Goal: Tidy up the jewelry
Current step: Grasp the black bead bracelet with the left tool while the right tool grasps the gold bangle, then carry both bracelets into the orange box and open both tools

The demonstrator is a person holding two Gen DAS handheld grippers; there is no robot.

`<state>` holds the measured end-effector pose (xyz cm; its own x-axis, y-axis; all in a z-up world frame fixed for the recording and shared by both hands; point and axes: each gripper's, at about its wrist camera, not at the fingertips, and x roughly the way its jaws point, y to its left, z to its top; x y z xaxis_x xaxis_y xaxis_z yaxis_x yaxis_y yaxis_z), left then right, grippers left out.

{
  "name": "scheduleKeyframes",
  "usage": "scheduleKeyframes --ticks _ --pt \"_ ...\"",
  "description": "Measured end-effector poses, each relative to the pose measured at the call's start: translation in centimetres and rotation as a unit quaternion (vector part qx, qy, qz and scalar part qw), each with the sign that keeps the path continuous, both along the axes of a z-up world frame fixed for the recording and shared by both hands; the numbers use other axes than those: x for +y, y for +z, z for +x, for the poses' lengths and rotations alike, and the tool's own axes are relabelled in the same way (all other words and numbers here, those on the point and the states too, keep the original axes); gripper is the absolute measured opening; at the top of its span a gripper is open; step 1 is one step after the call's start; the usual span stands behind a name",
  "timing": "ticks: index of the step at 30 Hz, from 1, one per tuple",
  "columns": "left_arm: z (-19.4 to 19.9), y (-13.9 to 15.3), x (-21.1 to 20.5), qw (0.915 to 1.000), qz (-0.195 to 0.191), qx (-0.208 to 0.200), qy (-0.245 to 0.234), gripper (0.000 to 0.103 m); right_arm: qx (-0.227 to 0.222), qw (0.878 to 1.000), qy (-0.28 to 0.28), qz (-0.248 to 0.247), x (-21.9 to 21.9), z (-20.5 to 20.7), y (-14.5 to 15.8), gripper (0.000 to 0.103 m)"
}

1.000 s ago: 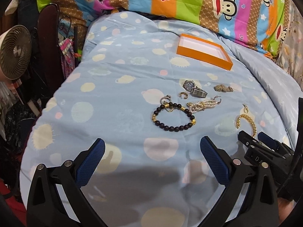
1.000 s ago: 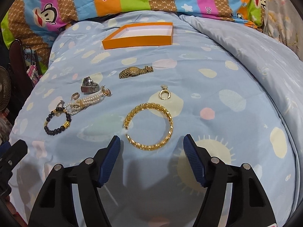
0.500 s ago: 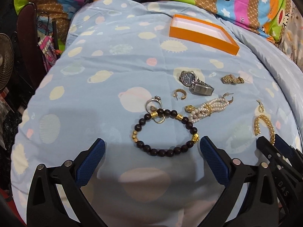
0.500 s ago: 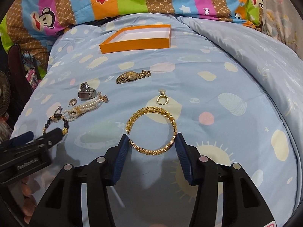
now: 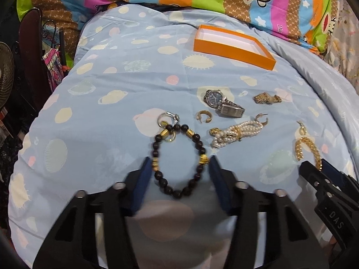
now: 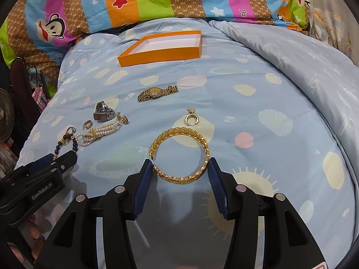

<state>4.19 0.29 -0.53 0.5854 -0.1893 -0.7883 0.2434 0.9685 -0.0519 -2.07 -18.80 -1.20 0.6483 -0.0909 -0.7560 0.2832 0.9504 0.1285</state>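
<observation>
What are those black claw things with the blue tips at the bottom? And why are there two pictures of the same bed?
Those are tongs that a person holds, one in each hand. Each has a small camera looking along its two fingers, so you get one picture from the left hand and one from the right.

On the blue bedsheet lie jewelry and an empty orange box: a silver watch, a gold watch, a pearl bracelet, a ring and some earrings.

The left tongs are closing around a dark bead bracelet; I can't tell if they are squeezing it yet. The right tongs pinch a gold bangle on both sides.
</observation>
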Motion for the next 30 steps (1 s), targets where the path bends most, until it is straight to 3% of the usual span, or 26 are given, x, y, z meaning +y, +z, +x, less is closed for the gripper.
scheduleKeyframes --ticks 2,5,19,30 --pt "-0.2 0.2 0.3 0.9996 -0.025 0.006 -0.012 0.017 -0.001 1.000 0.000 0.001 0.0 0.0 0.0 0.050" --pt "-0.3 0.2 0.5 0.9979 -0.055 0.016 -0.029 0.007 -0.002 1.000 0.000 0.001 0.0 -0.1 0.0 0.050" --pt "-3.0 4.0 1.9 0.9946 -0.081 -0.028 -0.058 0.007 -0.023 1.000 0.003 0.008 0.3 -1.4 1.4 0.049" --pt "-2.8 10.9 1.2 0.9896 -0.071 -0.100 -0.075 0.007 -0.077 0.997 0.021 0.007 -0.5 -0.9 8.0 0.048"
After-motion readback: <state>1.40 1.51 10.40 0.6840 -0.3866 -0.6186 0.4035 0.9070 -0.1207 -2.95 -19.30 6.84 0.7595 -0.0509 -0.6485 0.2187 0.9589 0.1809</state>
